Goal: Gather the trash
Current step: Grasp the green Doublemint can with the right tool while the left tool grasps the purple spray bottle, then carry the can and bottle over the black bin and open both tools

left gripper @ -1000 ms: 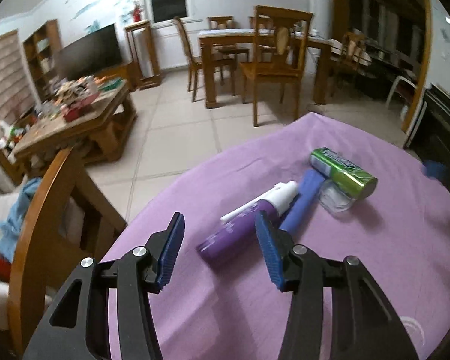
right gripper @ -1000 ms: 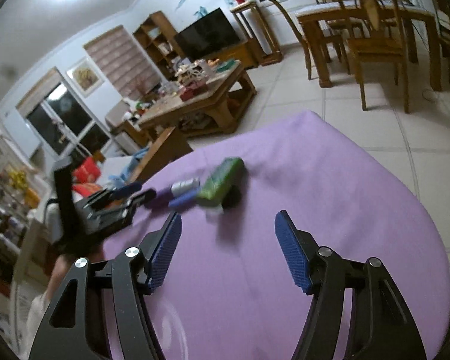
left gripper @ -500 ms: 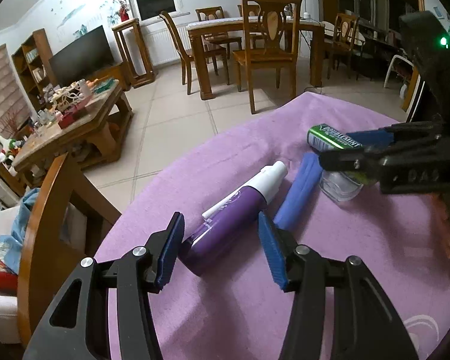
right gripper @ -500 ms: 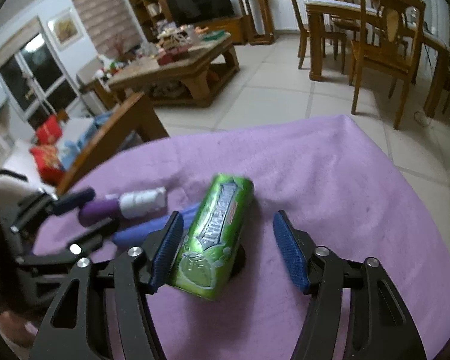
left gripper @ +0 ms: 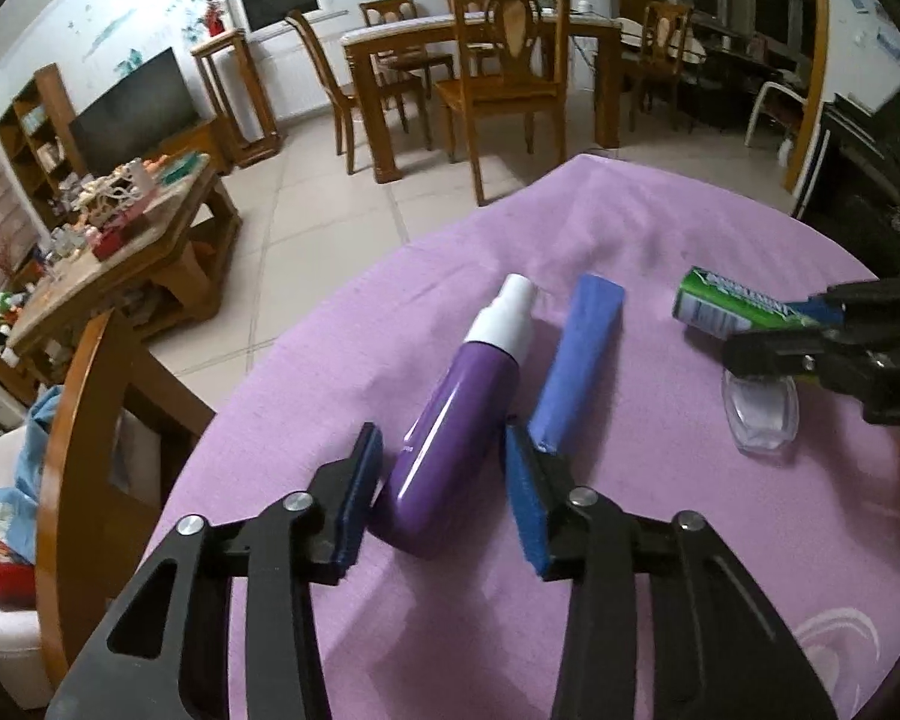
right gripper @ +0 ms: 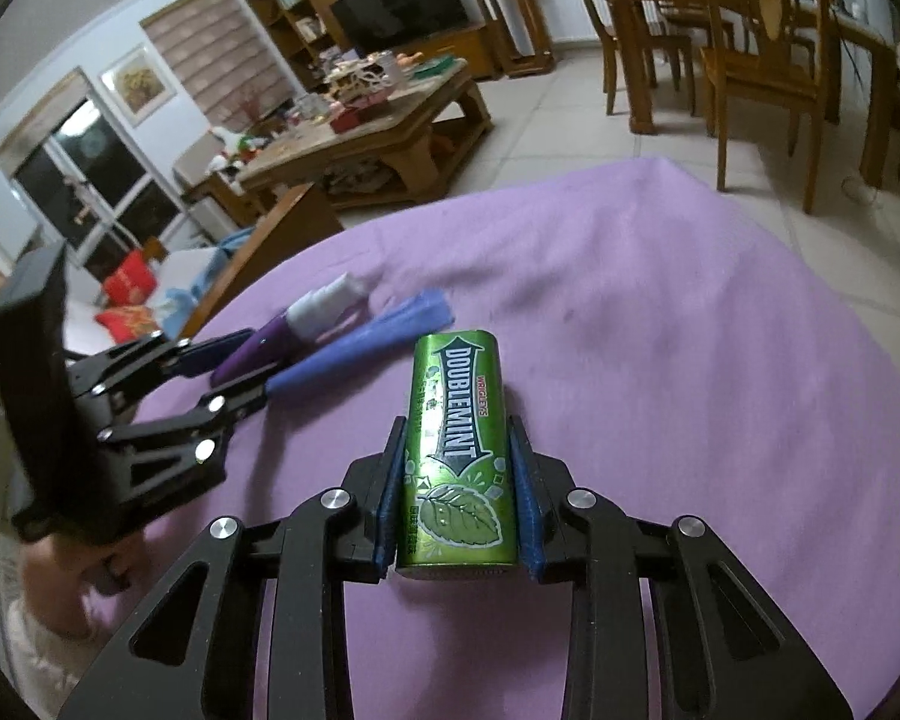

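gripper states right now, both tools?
Left tool: closing around the purple bottle; full pad contact unclear.
Right tool: closing, pads against both sides of the green Doublemint container.

Right gripper (right gripper: 457,498): jaws closing on both sides of the green Doublemint tin (right gripper: 459,456).
Left gripper (right gripper: 252,369): straddling the purple bottle (right gripper: 270,348), beside the blue packet (right gripper: 360,345).
Surface: purple tablecloth (right gripper: 690,360) lying beneath.

Each wrist camera sits close behind its own fingers, looking steeply down across the purple tablecloth (left gripper: 660,540) toward the far dining chairs. Both views share the purple bottle (left gripper: 456,432), blue tube (right gripper: 354,348) and green tin (right gripper: 459,456).
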`<state>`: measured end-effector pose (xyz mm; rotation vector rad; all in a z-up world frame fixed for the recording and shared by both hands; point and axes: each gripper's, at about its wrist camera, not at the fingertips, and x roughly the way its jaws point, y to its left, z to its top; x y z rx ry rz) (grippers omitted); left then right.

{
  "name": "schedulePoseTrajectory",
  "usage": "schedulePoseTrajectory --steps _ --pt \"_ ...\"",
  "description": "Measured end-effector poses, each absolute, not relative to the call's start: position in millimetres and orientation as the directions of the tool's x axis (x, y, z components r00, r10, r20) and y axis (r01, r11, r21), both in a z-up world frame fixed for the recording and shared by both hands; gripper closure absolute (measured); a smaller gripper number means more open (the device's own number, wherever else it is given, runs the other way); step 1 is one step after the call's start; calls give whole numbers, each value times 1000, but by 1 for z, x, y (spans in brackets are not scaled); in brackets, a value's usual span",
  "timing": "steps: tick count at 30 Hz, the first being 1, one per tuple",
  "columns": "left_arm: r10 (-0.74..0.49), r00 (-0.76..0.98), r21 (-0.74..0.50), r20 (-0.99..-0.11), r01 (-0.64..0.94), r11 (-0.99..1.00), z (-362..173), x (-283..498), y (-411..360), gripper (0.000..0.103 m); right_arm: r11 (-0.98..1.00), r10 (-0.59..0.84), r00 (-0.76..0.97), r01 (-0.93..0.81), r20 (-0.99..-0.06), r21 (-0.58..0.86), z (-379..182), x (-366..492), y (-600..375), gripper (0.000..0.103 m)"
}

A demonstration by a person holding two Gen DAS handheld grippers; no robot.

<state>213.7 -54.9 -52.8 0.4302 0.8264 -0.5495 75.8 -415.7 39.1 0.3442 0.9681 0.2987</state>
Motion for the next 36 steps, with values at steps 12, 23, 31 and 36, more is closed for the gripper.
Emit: schedulePoseTrajectory --steps 12,23,31,36 --pt "-346 602 77 -720 564 822 -35 191 -38 79 878 427 619 -108 -660 466 52 49 -444 72" --pt "-496 661 -124 -562 526 841 12 118 -12 79 836 448 735 -144 -509 529 84 25 -473 72" --pt "-571 653 -160 -498 578 800 38 61 -37 79 800 491 766 -208 -414 564 112 -58 -510 72" --pt "-629 603 -186 -491 633 751 40 42 -84 79 830 435 798 -175 -417 530 128 -128 -565 72"
